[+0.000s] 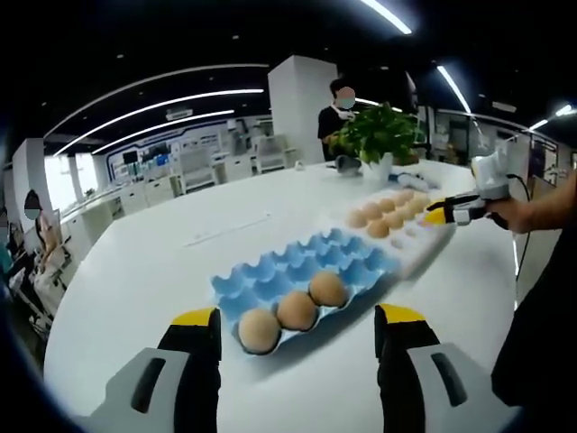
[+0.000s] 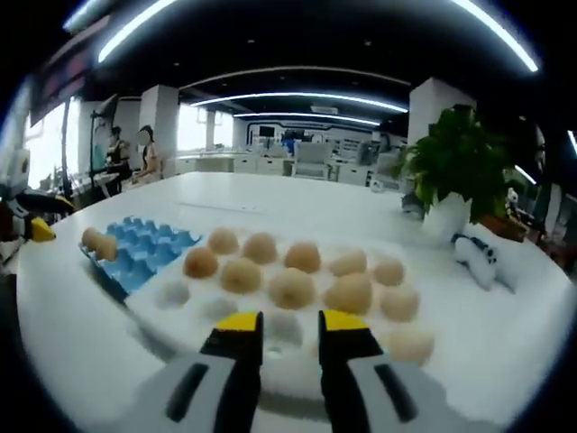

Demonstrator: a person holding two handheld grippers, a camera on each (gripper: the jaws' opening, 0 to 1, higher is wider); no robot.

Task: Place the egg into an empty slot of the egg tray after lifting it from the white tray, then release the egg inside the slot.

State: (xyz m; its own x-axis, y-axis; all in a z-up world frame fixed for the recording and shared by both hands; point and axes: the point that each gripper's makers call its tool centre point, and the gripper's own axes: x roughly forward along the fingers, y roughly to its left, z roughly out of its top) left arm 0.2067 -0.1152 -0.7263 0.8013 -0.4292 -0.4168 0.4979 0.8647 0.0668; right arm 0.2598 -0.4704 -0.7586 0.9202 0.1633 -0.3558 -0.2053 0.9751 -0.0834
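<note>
Three eggs (image 1: 296,311) are sitting in the blue egg tray's (image 1: 297,271) near row. More eggs (image 2: 293,287) are filling the white tray (image 2: 171,320) on the counter (image 1: 153,271). Left claw (image 1: 297,338) spread; right claw (image 2: 281,329) slightly parted, both empty.

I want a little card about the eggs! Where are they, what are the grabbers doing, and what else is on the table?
blue egg tray: on the white table, three eggs in its near row, other slots empty
white tray: beside the blue one, many eggs, some empty slots near the front
left hand-held gripper: jaws wide apart, holding nothing, facing the blue tray
right hand-held gripper: jaws narrowly apart, nothing between them, over the white tray's front edge
potted plant: white pot, beyond the white tray
</note>
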